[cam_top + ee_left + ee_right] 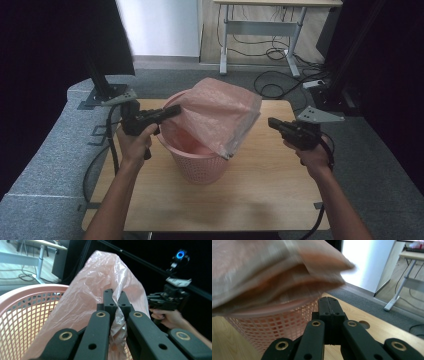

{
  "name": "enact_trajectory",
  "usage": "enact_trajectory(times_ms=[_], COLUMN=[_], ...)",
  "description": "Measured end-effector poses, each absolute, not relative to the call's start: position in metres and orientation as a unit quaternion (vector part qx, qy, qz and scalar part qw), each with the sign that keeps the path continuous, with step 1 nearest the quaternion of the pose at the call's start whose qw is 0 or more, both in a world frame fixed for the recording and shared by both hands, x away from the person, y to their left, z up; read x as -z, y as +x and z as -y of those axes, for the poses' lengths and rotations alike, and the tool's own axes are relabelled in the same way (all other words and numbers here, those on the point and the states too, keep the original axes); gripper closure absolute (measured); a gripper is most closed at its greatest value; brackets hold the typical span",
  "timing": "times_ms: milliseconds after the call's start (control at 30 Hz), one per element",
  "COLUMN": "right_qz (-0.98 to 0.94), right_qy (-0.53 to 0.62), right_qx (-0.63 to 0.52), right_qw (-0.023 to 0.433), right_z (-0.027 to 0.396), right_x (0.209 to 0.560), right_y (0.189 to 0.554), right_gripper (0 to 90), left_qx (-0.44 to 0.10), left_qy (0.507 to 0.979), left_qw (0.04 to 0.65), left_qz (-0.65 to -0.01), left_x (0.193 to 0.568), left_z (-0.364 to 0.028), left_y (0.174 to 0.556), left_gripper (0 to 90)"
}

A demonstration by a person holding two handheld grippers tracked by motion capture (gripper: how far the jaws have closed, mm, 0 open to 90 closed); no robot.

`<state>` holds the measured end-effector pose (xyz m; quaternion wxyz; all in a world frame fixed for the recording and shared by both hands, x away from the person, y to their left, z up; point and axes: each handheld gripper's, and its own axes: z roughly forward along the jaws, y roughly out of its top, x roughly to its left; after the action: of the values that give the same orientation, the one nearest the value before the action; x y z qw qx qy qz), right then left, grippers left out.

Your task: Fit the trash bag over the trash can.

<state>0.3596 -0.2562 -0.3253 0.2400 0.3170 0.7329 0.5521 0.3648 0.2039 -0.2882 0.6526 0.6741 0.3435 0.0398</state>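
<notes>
A: What is the left gripper point(115, 296) doing?

B: It is pinching a fold of the pink plastic bag point(220, 112) between its closed jaws, and in the left gripper view the film is bunching right between the black pads. From above, that gripper point(172, 111) is sitting at nine o'clock of the pink basket point(197, 167).

A: And where is the bag lying?

B: It is draping over the basket's rim, puffed up above the opening and hanging down past the edge toward four o'clock. The basket is standing at the centre of the wooden table point(150, 200).

A: Is the right gripper point(328, 301) holding anything?

B: No, its jaws are pressing together on nothing. It point(274, 123) is hovering at three o'clock of the basket, just apart from the bag.
</notes>
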Motion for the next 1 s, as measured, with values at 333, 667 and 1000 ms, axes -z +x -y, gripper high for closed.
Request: enact_trajectory(times_ms=[333,667,1000], right_qz=[-0.731,-0.732,-0.733], right_qy=[0.277,0.257,0.248], right_qx=[-0.594,-0.615,-0.615], right_qw=[0.190,0.143,0.155], right_z=[0.252,0.226,0.214], right_x=[0.332,0.336,0.337], right_y=[0.343,0.336,0.335], right_gripper=[71.0,55.2,83.4], left_qx=[-0.035,-0.042,-0.034], left_qy=[0.683,0.693,0.688], left_qw=[0.646,0.638,0.643], left_qz=[-0.340,-0.333,-0.334], left_x=[0.294,0.293,0.297], left_z=[-0.194,-0.188,-0.192], left_y=[0.364,0.360,0.360], left_gripper=[89.0,88.9,88.9])
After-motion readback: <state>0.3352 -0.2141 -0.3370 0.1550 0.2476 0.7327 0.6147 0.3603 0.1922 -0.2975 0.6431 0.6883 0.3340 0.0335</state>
